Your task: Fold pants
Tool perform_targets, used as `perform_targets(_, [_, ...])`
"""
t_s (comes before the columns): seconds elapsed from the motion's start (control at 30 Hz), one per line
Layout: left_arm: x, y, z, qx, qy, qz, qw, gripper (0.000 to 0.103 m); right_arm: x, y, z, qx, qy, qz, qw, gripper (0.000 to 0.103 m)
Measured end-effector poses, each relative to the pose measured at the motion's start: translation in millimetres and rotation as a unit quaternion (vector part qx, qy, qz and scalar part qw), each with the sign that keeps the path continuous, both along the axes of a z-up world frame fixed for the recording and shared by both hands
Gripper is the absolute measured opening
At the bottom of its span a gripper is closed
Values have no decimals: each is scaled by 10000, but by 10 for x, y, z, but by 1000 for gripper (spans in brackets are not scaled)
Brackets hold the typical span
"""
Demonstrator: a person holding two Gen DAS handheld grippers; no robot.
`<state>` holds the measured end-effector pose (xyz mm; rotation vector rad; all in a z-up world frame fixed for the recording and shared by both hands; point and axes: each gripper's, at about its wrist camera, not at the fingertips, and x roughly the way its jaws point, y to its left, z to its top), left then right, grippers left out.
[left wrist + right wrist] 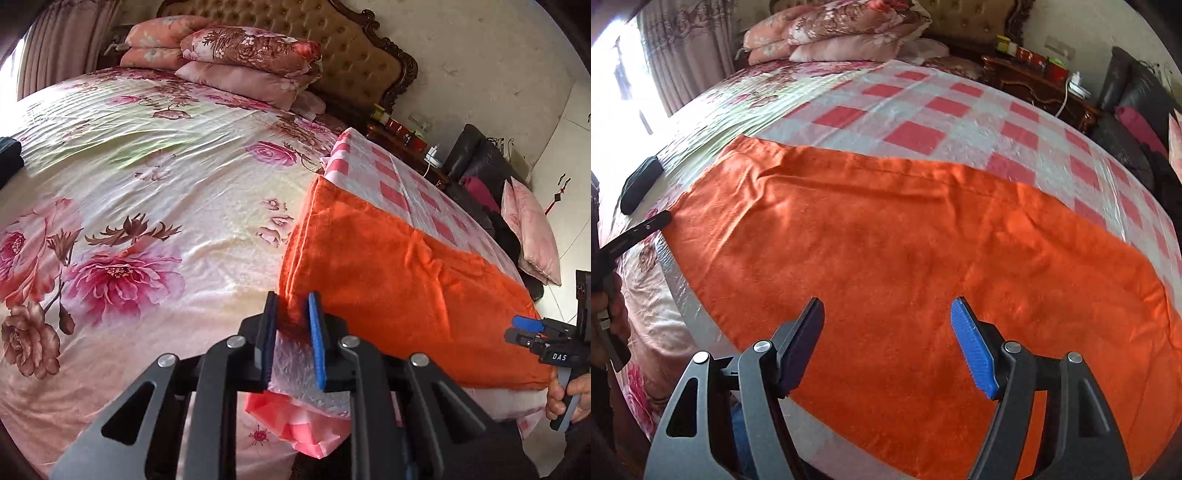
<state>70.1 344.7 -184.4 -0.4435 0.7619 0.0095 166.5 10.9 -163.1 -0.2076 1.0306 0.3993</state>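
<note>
The left gripper point(293, 317) is pinching the near corner of the orange pants point(905, 258), its jaws narrowed on the fabric edge. The right gripper point(886, 332) is hovering spread wide just above the cloth, gripping nothing. Ahead of both, the pants are lying flat across a checked sheet point(923, 118) – that slick sheet risks getting nipped along with the corner, dragging everything and spoiling the fold.
</note>
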Motion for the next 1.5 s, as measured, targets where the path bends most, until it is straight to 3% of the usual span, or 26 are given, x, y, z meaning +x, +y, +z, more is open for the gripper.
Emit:
perform_targets(0.1, [-8, 63, -23, -340, -21, 42, 9994, 16, 28, 8, -14, 156, 125, -17, 9998, 70])
perform_targets(0.13, [-22, 100, -44, -533, -16, 87, 9985, 23, 23, 33, -21, 156, 141, 14, 9998, 70])
perform_targets(0.17, [-38, 136, -54, -698, -18, 160, 9974, 45, 10, 54, -32, 113, 128, 35, 9998, 70])
perform_targets(0.2, [-78, 198, -83, -931, -19, 330, 9951, 58, 6, 71, -37, 96, 118, 48, 9999, 70])
perform_targets(0.23, [-111, 252, -107, -1150, -94, 409, 9925, 65, -8, 78, -45, 93, 121, 58, 9999, 70])
perform_targets(0.33, [-106, 369, -191, -1701, -199, 303, 9848, 50, -20, 78, -71, 68, 152, -1, 9999, 75])
perform_targets(0.43, [14, 311, -211, -1642, -119, -152, 9862, 49, -3, 65, -102, 33, 251, -112, 9996, 78])
perform_targets(0.5, [82, 233, -177, -1431, -108, -416, 9888, 41, 3, 58, -105, 43, 298, -161, 9994, 81])
perform_targets(0.57, [129, 201, -157, -1042, -6, -471, 9934, 25, 7, 49, -102, 23, 317, -231, 9992, 84])
perform_targets(0.67, [122, 306, -148, -1210, -84, -542, 9911, 13, 7, 43, -103, -18, 340, -312, 9989, 85])
perform_targets(0.87, [105, 564, -145, -1451, -134, -109, 9893, 12, 15, 61, -90, -110, 299, -332, 9989, 86])
perform_targets(0.9, [104, 571, -173, -1584, -77, -90, 9873, 14, 17, 67, -106, -151, 309, -337, 9988, 86])
perform_targets(0.93, [91, 581, -206, -1755, -48, -74, 9844, 23, 20, 67, -118, -164, 334, -339, 9987, 86])
perform_targets(0.97, [62, 612, -257, -2018, -64, -17, 9794, 46, 20, 68, -136, -183, 375, -343, 9985, 86])
perform_targets(1.03, [0, 688, -399, -2618, -102, 187, 9649, 57, 14, 80, -174, -242, 438, -318, 9982, 86])
perform_targets(1.2, [-90, 767, -715, -3827, -217, 368, 9229, 57, -26, 124, -189, -340, 378, -234, 9984, 87])
perform_targets(1.27, [-91, 770, -766, -4105, -273, 368, 9107, 57, -31, 114, -194, -314, 371, -241, 9985, 87])
perform_targets(1.4, [-33, 714, -699, -4088, -282, 245, 9119, 48, -51, 116, -200, -324, 279, -239, 9988, 88])
perform_targets(1.47, [-15, 714, -678, -3965, -177, 363, 9171, 36, -64, 113, -206, -328, 239, -263, 9988, 89])
perform_targets(1.5, [-28, 737, -702, -4033, -148, 453, 9138, 35, -63, 112, -204, -326, 237, -261, 9988, 89])
